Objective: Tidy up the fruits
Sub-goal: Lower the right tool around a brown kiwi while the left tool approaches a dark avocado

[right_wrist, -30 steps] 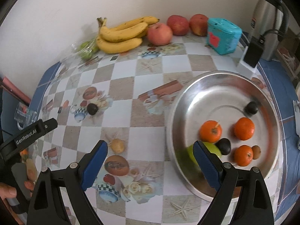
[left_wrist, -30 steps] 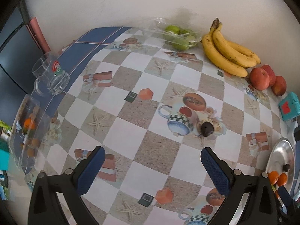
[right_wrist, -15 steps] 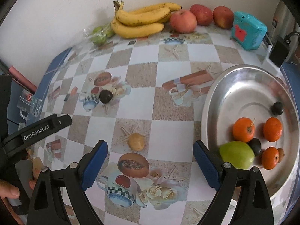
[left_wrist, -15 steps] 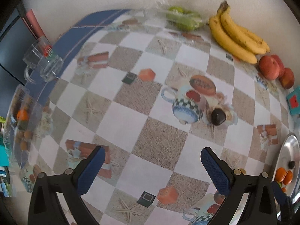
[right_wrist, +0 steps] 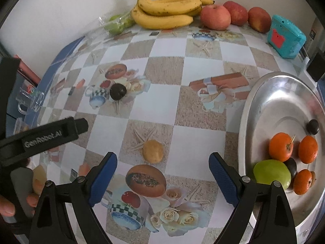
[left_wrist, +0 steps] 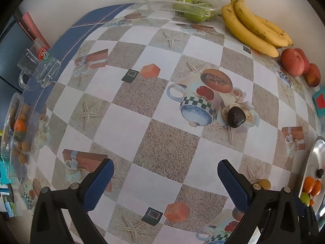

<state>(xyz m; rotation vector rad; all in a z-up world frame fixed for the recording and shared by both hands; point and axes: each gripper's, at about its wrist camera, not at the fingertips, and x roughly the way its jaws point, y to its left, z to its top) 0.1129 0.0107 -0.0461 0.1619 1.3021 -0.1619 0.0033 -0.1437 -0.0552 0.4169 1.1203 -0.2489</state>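
On checkered tablecloth (right_wrist: 195, 144), fruit, steel tray (right_wrist: 284, 93)

Glass mugs (left_wrist: 38, 69) at the table's left edge, teal box (right_wrist: 285, 36) beside the wall, patterned tablecloth (right_wrist: 182, 120)

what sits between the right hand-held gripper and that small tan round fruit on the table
Nothing visible. The small tan round fruit lies alone on the checked tablecloth just ahead of the open right hand-held gripper; bare cloth separates them.
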